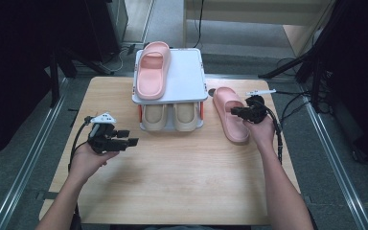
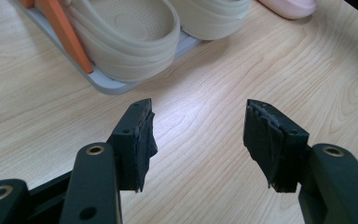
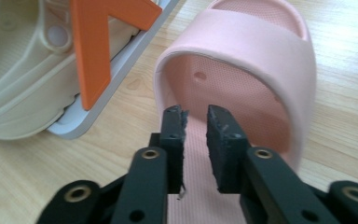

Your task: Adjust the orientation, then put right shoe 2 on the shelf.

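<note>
High view: right tool (image 1: pixel 235 112) at right of centre, held in the right hand (image 1: pixel 261 129), tips over the near pink slipper (image 1: pixel 230 120) lying flat on the wooden counter (image 1: pixel 172 177), just right of the two-tier rack (image 1: pixel 170 81). Second pink slipper (image 1: pixel 152 69) on the rack's white top shelf, upper middle of frame, toe end pointing to the top edge. Pair of beige slippers (image 1: pixel 170 116) side by side on the lower shelf, between orange uprights. Left tool (image 1: pixel 129 139) at left of centre, in the left hand (image 1: pixel 88 160), hovering over bare counter, well apart from the rack's lower left corner, tips pointing toward frame right.

Right gripper view: tool (image 3: pixel 196 122) narrow, small gap between the pads, nothing pinched; slipper's footbed visible through the gap, the pink strap (image 3: pixel 242 51) arching just beyond the tips at centre and upper right. Orange upright (image 3: pixel 95 46) and grey shelf edge in upper left, beige slipper (image 3: pixel 18 70) at far left.

Left gripper view: tool (image 2: pixel 198 116) wide, only wood grain between the pads, nothing held. Beige slippers (image 2: pixel 135 32) on the grey shelf along the top left, an orange upright (image 2: pixel 63 32) beside them, toe of the pink slipper (image 2: pixel 289 7) at the top right edge
</note>
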A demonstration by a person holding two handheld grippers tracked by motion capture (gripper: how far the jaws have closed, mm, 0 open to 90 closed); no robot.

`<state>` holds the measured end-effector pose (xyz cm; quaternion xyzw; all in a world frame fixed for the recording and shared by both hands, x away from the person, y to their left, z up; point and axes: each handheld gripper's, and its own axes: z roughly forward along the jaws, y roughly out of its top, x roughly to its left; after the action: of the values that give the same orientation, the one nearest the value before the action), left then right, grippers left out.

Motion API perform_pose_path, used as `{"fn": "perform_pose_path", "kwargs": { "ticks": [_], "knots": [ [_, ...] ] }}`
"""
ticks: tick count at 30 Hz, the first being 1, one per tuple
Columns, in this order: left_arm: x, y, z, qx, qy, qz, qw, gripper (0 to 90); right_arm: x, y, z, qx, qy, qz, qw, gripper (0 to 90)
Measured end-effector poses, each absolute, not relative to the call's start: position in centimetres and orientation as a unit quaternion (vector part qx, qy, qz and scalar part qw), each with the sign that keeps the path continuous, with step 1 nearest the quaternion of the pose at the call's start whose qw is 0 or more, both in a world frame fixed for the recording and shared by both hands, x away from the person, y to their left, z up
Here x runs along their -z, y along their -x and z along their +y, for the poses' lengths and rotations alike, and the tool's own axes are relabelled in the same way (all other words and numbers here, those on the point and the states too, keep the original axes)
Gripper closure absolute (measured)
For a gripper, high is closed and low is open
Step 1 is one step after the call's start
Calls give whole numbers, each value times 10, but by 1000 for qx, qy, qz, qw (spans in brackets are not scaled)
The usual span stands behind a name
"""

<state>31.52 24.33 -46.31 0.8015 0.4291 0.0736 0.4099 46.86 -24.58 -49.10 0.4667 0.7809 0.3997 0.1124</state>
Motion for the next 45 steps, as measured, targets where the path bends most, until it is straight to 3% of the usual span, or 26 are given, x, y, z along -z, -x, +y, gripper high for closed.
{"fn": "perform_pose_path", "kwargs": {
  "ticks": [7,13,19,38,45],
  "knots": [
    [464,-320,241,-68,-804,429,407,431,481,-458,-266,-406,-467,774,135,669],
    [463,-321,239,-69,-805,425,408,440,495,-462,-283,-404,-499,755,134,578],
    [465,-322,240,-65,-804,430,406,450,504,-468,-277,-399,-510,749,137,543],
    [469,-314,246,-58,-797,435,414,455,518,-484,-267,-376,-543,736,150,640],
    [468,-308,254,-68,-786,449,420,454,518,-488,-269,-387,-553,726,133,739]
  ]
}}
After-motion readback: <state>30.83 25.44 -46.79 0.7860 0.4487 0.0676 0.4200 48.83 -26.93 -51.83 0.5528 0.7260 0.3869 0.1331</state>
